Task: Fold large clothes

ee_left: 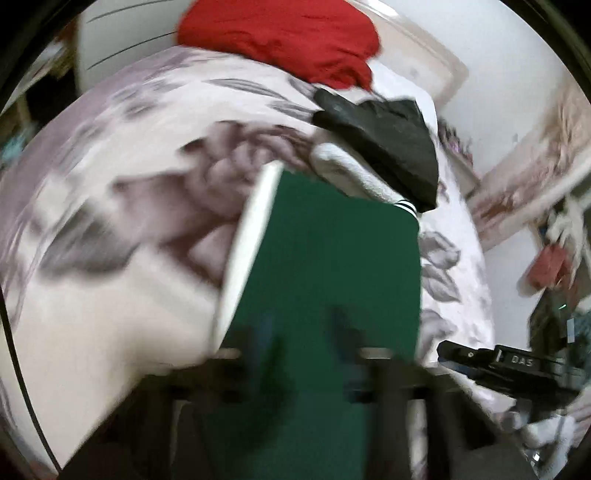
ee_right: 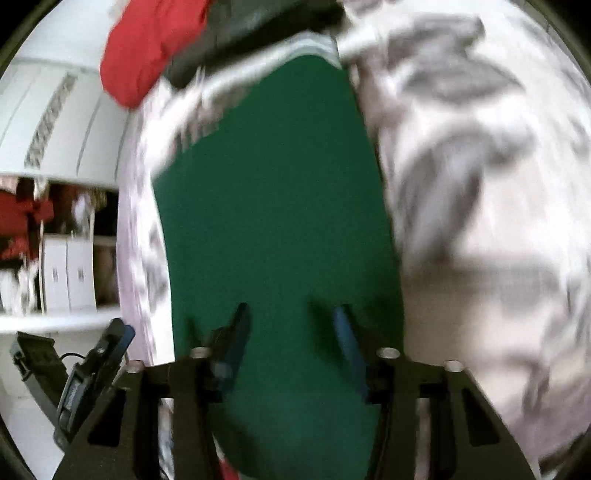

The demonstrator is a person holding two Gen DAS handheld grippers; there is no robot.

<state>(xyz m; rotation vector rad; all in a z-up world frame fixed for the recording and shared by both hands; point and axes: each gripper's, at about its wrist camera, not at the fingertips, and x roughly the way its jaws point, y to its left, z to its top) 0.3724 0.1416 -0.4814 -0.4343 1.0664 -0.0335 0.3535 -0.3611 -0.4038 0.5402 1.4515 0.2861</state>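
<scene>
Green cloth, the green garment (ee_left: 325, 280), lay flat on the floral bedspread (ee_left: 122, 206) and ran forward from beneath the left gripper (ee_left: 303, 332), whose blurred fingers stood apart over it. Beyond lay a black garment (ee_left: 391, 147) and a red garment (ee_left: 280, 37); the right gripper (ee_left: 491, 363) bore the letters "DAS". Right wrist view: the green garment (ee_right: 273, 206) (motion-blurred) passed under the right gripper (ee_right: 291, 325), fingers spread, clasping nothing.

The green garment (ee_right: 273, 206) is smooth, matt cloth edged with a white band, lying on a soft floral-printed bedspread (ee_left: 122, 206). Beyond the garment's far end sit a nubbly white fleece (ee_left: 347, 170), a dark, faintly sheened fabric (ee_left: 391, 147) and matt red cloth (ee_left: 288, 33).
</scene>
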